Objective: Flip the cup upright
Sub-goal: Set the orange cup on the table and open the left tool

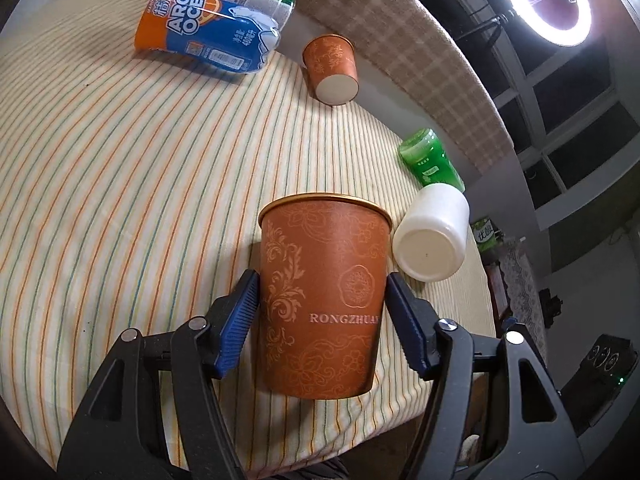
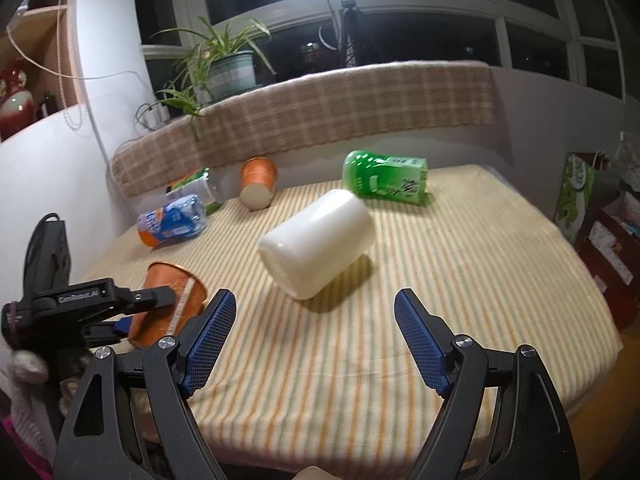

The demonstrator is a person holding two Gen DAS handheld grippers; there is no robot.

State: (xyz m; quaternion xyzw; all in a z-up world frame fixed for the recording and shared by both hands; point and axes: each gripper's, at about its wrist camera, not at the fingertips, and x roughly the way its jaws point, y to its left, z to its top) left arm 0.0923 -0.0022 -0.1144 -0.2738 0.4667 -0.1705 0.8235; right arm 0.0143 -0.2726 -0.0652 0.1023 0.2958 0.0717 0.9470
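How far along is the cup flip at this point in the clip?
Done: the left gripper has the near orange cup between its fingers. In hand: that cup looks nearly upright from the left wrist but tilted from the right wrist, so it is not yet set upright. Left: a second orange cup and the white cup lie on their sides; the right gripper is open and empty.
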